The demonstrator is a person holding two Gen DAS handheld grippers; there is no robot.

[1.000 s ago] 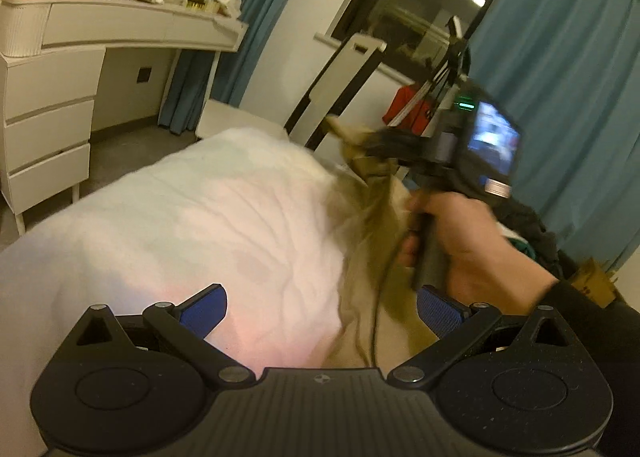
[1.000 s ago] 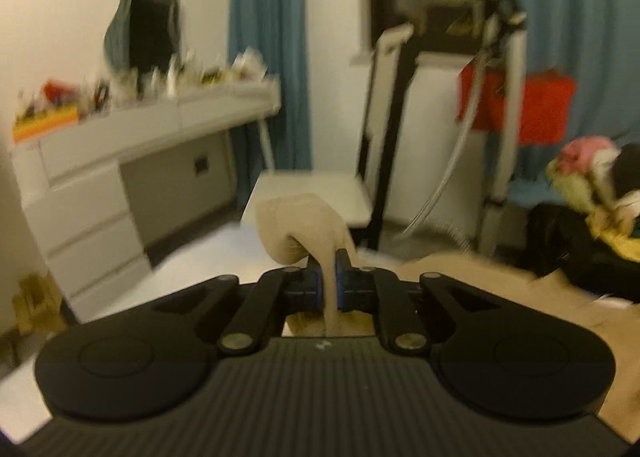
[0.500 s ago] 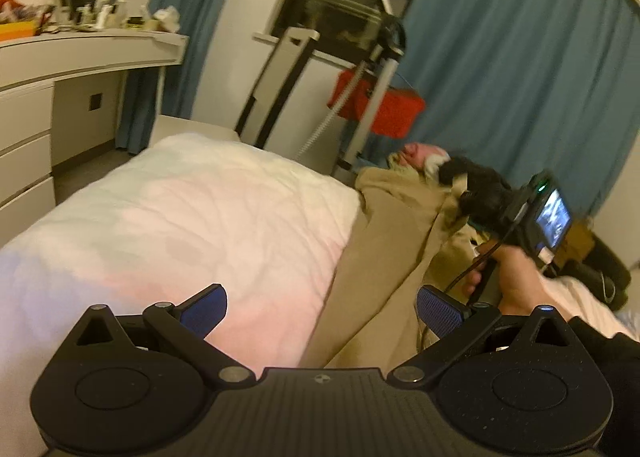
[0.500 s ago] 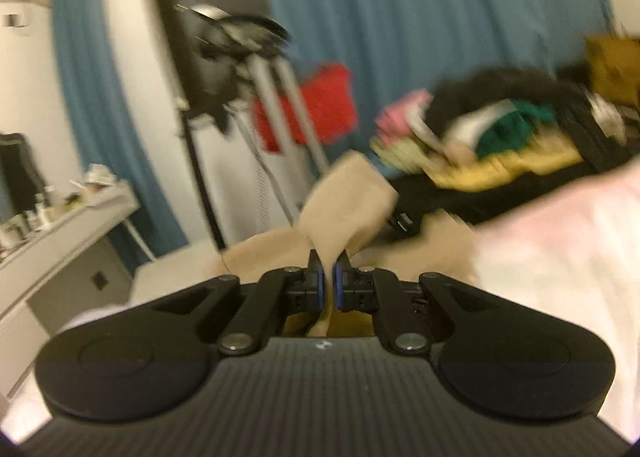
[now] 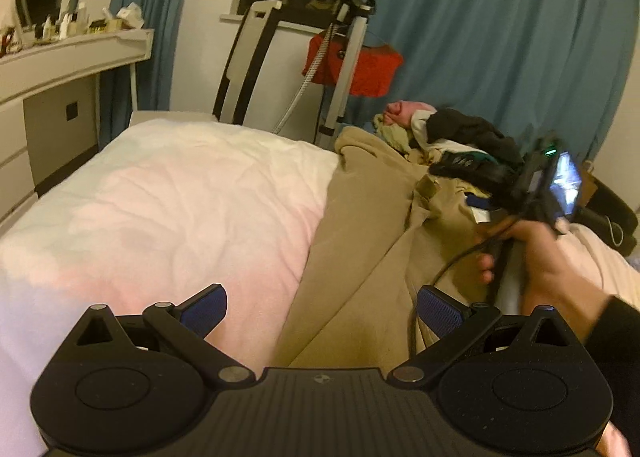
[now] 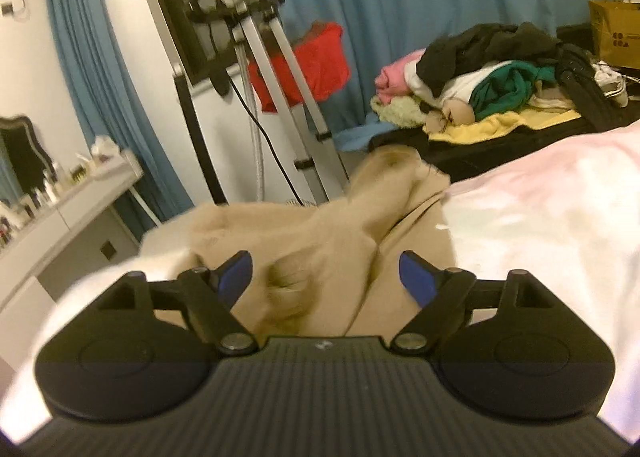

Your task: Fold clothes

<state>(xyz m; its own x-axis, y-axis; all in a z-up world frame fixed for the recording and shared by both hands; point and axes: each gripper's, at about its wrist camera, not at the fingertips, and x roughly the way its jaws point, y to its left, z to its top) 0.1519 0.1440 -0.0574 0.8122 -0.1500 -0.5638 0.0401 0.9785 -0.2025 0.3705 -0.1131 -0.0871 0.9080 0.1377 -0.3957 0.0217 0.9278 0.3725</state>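
Observation:
A tan garment [image 5: 372,225] lies spread over the right half of the pink-white bed [image 5: 180,209], its far end bunched near the bed's edge. My left gripper [image 5: 322,307] hovers open above the garment's near left edge with nothing between its pads. In the right wrist view the same tan garment [image 6: 320,233] lies loose under my right gripper [image 6: 326,277], whose jaws are opening; the cloth sits between them, untouched by the pads. A hand [image 5: 548,257] holds the right gripper's handle at the right of the left wrist view.
A heap of mixed clothes [image 6: 492,77] sits beyond the bed's far end, before blue curtains [image 5: 500,37]. A metal stand with a red bag [image 5: 360,65] and a white chair [image 5: 248,65] stand past the bed. A white dresser [image 5: 60,69] lines the left wall.
My right gripper swung from the left across the bed carrying a corner of the tan garment, then opened and let it drop. My left gripper shifted along the bed, staying open.

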